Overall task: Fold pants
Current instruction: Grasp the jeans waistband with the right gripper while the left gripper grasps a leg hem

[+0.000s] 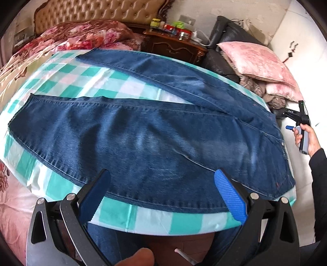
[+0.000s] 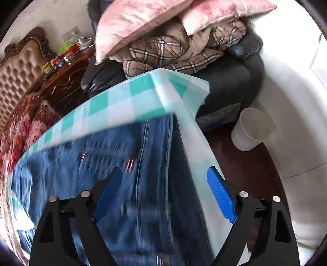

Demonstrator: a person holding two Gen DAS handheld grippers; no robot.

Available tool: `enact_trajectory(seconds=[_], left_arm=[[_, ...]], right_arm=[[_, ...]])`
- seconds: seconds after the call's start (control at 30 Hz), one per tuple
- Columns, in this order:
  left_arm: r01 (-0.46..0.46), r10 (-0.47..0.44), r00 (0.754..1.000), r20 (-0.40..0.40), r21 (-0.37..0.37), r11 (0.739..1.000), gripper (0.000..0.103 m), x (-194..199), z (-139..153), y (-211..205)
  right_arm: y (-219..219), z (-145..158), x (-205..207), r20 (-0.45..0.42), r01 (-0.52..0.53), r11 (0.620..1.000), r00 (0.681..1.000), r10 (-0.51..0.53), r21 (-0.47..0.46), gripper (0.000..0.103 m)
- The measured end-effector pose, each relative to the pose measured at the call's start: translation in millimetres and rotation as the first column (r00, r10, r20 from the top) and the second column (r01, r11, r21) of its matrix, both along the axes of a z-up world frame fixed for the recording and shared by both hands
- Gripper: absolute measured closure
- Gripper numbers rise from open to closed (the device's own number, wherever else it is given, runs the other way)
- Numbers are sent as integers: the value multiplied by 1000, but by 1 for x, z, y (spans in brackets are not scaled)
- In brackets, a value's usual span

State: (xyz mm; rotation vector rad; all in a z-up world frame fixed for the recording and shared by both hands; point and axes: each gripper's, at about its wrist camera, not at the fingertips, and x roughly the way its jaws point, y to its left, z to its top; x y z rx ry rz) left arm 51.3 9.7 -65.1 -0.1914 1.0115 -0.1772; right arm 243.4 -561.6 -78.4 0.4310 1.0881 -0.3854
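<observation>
Tablecloth point(image 1: 130, 88) bears jeans point(image 1: 143, 133); fingers point(image 1: 231, 194) above.

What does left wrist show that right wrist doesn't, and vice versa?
Left wrist only: the jeans laid out whole, both legs spread in a V on the checked cloth, and the right gripper held in a hand off the waist end.

Right wrist only: a white cup on the floor, the table's corner, and the plaid blanket pattern under the pillows, though the denim is motion-blurred.

Both: jeans on the checked cloth, pink pillow, dark armchair, carved nightstand, tufted headboard. Each view's own gripper is open, holding nothing.
</observation>
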Motion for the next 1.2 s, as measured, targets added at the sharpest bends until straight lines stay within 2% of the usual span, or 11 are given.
enact_trajectory(seconds=[0.13, 0.4, 0.47, 0.5, 0.63, 0.77, 0.87, 1.0, 1.1, 1.17, 1.2], left_arm=[[-29, 30, 999, -27, 16, 999, 2, 13, -8, 7], [-42, 43, 997, -56, 28, 999, 2, 24, -20, 8], [-42, 43, 997, -59, 29, 999, 2, 24, -20, 8], [-42, 44, 997, -60, 26, 999, 2, 24, -20, 8], [-48, 49, 998, -47, 20, 999, 2, 21, -15, 11], [-65, 65, 997, -31, 9, 998, 2, 19, -7, 18], [-77, 77, 997, -7, -17, 997, 2, 15, 3, 23], [-79, 80, 996, 31, -37, 996, 2, 8, 17, 28], [-79, 82, 995, 52, -61, 995, 2, 1, 25, 33], [-75, 81, 995, 54, -91, 993, 2, -1, 26, 37], [-73, 79, 996, 52, -107, 992, 2, 0, 25, 39]], right_arm=[[-14, -16, 35, -14, -27, 1000, 1000, 27, 11, 23], [-10, -39, 63, -84, -102, 993, 992, 98, -52, 52], [-4, -38, 64, -77, -146, 988, 987, 141, -57, 80], [-2, -37, 65, -70, -161, 985, 985, 157, -55, 86], [16, -15, 58, -35, -208, 966, 978, 205, -153, 90], [39, 36, 29, 108, -240, 954, 959, 262, -178, 90], [79, 89, -18, 253, -312, 929, 900, 356, -199, 91], [140, 138, -106, 399, -444, 864, 767, 503, -235, 91], [178, 138, -185, 463, -568, 789, 649, 604, -233, 91], [187, 122, -217, 472, -616, 764, 624, 623, -194, 91], [190, 104, -235, 465, -639, 754, 627, 625, -152, 91]])
